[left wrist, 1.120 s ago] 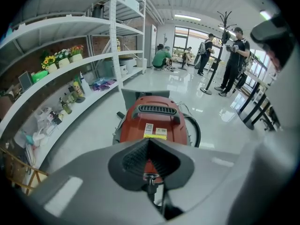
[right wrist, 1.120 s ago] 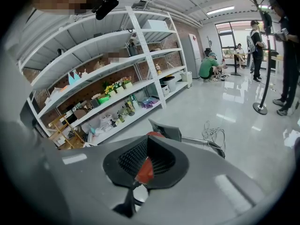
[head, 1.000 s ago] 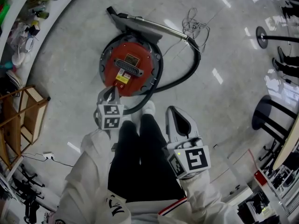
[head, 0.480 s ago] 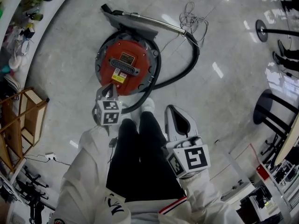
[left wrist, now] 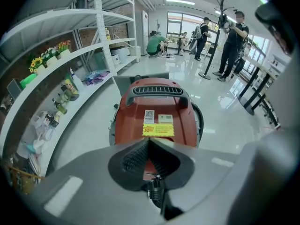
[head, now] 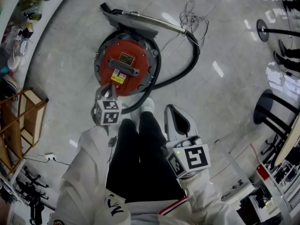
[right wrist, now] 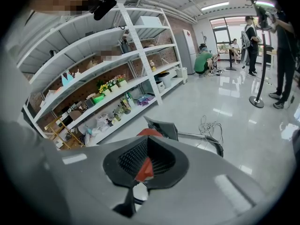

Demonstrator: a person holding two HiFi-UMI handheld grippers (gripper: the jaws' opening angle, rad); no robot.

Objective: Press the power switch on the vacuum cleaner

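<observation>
Fingers closed, empty on both grippers; left gripper (head: 108, 92) hovers at vacuum cleaner (head: 125, 65); next: press switch, position unclear

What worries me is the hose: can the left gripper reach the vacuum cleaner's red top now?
Probably yes: the left gripper, jaws shut, hangs right at the near edge of the vacuum cleaner; the hose lies beside it, not across.
</observation>
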